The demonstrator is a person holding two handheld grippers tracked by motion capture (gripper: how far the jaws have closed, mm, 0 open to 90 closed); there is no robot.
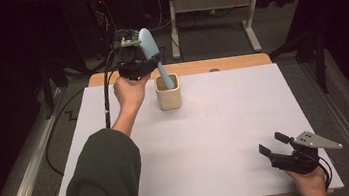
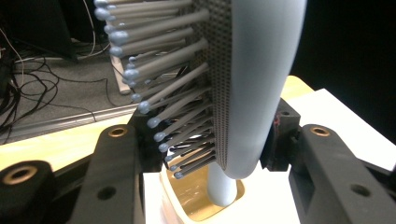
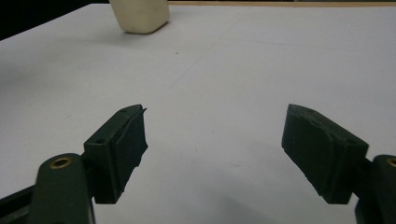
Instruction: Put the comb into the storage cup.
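High view: the left gripper [image 1: 144,61] clamps a pale blue hairbrush [image 1: 148,43] by its head, the handle dipping into the cream cup [image 1: 169,98] at the far side of the white table [image 1: 217,138]; the right gripper [image 1: 275,145] rests at the near right corner, well apart.
Left gripper view: jaws pressed on both sides of the brush head (bristles face left), handle end inside the cup [image 2: 196,205].
Right gripper view: jaws spread wide, nothing between; cup [image 3: 140,16] far off.
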